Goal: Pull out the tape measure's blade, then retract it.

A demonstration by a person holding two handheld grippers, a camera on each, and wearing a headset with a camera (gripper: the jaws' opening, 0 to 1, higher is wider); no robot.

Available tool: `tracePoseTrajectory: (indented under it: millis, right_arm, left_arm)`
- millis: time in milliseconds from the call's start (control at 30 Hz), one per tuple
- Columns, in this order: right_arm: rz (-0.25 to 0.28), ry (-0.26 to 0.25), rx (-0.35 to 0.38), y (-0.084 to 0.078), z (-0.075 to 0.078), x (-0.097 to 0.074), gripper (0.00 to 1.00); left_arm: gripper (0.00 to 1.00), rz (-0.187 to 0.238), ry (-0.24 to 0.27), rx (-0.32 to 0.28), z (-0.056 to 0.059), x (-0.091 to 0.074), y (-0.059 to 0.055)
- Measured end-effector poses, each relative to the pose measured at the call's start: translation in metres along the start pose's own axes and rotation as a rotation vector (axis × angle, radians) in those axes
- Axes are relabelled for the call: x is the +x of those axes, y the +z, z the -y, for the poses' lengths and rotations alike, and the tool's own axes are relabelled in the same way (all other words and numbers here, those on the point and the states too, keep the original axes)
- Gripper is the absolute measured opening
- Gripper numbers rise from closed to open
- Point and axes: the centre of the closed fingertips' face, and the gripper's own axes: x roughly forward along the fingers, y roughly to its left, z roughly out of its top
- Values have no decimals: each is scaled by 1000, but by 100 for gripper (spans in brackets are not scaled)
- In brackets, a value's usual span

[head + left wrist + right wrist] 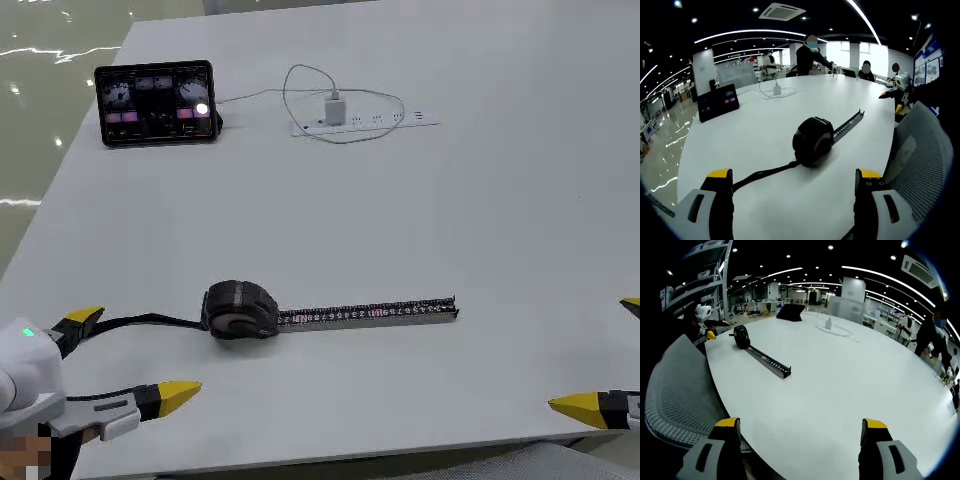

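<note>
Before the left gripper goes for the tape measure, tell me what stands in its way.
Nothing visible does. Between the open left gripper and the tape measure lies bare white table, crossed only by the tape measure's own black wrist strap, which trails toward the gripper. The blade runs out the far side.

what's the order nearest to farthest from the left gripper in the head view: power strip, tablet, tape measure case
1. tape measure case, just ahead of the left gripper
2. tablet, far left
3. power strip, far side, right of the tablet
</note>
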Motion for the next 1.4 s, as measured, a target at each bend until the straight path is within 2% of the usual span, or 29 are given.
tracePoseTrajectory:
  millis: [67, 100, 133, 167, 200, 233, 300, 500, 567, 667, 767, 833, 1000, 1067, 1167, 1233, 1300, 1400]
  right_arm:
    - [-3, -4, -11, 0, 1, 0, 99]
    - [-4, -4, -12, 0, 1, 0, 99]
    - [-4, -2, -17, 1, 1, 0, 99]
    - [-8, 2, -27, 1, 1, 0, 99]
    - [-12, 3, -27, 1, 1, 0, 99]
    - [-15, 4, -25, 0, 1, 0, 99]
    - [-12, 5, -21, 2, 2, 0, 99]
    - [-25, 26, -48, 6, -1, 5, 99]
    - [-27, 30, -57, 8, -1, 7, 99]
    - [-29, 38, -76, 14, -2, 10, 99]
    - [-32, 52, -110, 21, -3, 13, 99]
    - [-61, 45, -147, 19, 0, 16, 99]
    - [-79, 71, -144, 23, 1, 22, 99]
    - [-90, 84, -152, 25, -1, 24, 99]
    - [-98, 99, -180, 29, -2, 28, 99]
    - [-104, 109, -196, 31, -1, 31, 99]
    - [-108, 117, -209, 35, -1, 33, 99]
    - [-119, 121, -244, 39, 1, 36, 99]
  left_arm:
    - [99, -7, 5, -3, 1, 2, 0]
    - [99, -6, 14, -22, 1, 3, 1]
    - [99, 5, 9, -64, 5, 4, 4]
    - [99, 9, -9, -82, 10, 5, 6]
    - [99, 2, 3, -65, 9, 6, 6]
    - [99, -22, 21, -53, 9, 7, 2]
    - [99, -33, 13, -44, 14, 11, 1]
    - [99, -39, 1, -18, 30, 19, 15]
    - [99, -52, 11, -11, 32, 23, 18]
    - [99, -18, -3, -48, 39, 29, 31]
    - [99, -31, -9, -42, 45, 36, 36]
    - [99, -31, -23, -55, 49, 40, 40]
    - [99, -9, -20, -63, 55, 51, 55]
    - [99, -8, -20, -66, 57, 56, 58]
    - [99, -26, -43, -34, 66, 64, 59]
    - [99, -35, -36, -8, 69, 69, 60]
    - [99, -45, -32, -44, 71, 73, 61]
    - [99, -32, -50, -98, 74, 78, 65]
